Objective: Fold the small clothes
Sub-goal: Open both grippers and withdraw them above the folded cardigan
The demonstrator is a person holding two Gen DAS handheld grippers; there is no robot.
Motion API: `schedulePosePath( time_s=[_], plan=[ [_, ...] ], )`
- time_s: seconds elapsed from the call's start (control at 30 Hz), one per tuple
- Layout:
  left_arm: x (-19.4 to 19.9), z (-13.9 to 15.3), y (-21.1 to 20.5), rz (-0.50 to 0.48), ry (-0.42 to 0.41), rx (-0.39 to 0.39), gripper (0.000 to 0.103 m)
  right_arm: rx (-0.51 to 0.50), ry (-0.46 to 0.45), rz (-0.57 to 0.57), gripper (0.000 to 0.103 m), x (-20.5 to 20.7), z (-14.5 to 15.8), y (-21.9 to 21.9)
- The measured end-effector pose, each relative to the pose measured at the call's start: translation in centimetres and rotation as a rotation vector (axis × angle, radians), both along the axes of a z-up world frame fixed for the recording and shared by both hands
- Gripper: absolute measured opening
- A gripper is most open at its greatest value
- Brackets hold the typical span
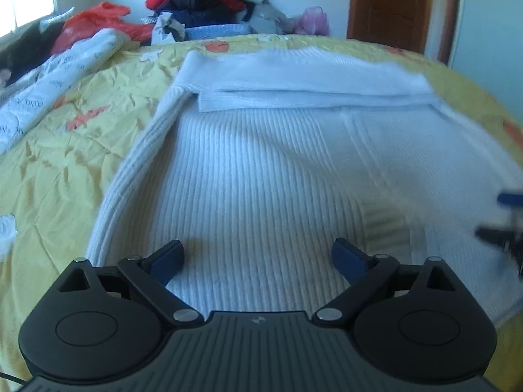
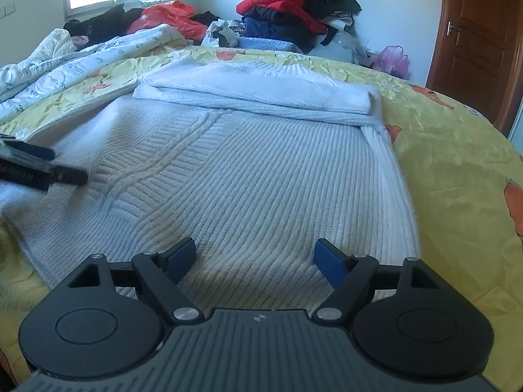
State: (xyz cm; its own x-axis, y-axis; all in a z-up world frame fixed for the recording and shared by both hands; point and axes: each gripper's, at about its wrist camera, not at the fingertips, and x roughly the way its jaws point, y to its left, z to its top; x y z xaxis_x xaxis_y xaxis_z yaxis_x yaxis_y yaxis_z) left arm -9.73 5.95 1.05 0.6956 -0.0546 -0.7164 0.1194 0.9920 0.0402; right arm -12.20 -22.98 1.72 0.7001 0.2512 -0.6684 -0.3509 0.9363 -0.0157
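Observation:
A white ribbed knit sweater lies flat on the yellow bedspread, its sleeves folded across the far end. My left gripper is open and empty, low over the sweater's near hem on the left half. My right gripper is open and empty over the near hem of the same sweater on the right half. Each gripper shows blurred at the edge of the other's view: the right gripper and the left gripper.
A white printed quilt lies bunched at the far left of the bed. A pile of red, dark and black clothes and a red plastic bag sit at the far end. A brown door stands at right.

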Motion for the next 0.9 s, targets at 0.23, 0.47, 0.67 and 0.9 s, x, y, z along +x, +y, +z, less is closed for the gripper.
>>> schedulePosePath(
  time_s=[0.23, 0.47, 0.67, 0.9],
  plan=[
    [-0.6, -0.1, 0.5, 0.002, 0.002, -0.011, 0.098, -0.025, -0.011, 0.01, 0.087, 1.0, 1.3, 1.4],
    [-0.7, -0.3, 0.5, -0.003, -0.006, -0.01, 0.099, -0.031, -0.036, 0.055, 0.092, 1.8, 1.8, 3.0],
    [-1.3, -0.4, 0.8, -0.01, -0.012, -0.011, 0.099, 0.024, 0.016, 0.025, 0.096, 0.2, -0.3, 0.5],
    [-2.2, 0.2, 1.0, -0.003, 0.012, -0.01, 0.099, 0.007, 0.041, 0.02, 0.097, -2.1, 0.2, -0.3]
  ],
)
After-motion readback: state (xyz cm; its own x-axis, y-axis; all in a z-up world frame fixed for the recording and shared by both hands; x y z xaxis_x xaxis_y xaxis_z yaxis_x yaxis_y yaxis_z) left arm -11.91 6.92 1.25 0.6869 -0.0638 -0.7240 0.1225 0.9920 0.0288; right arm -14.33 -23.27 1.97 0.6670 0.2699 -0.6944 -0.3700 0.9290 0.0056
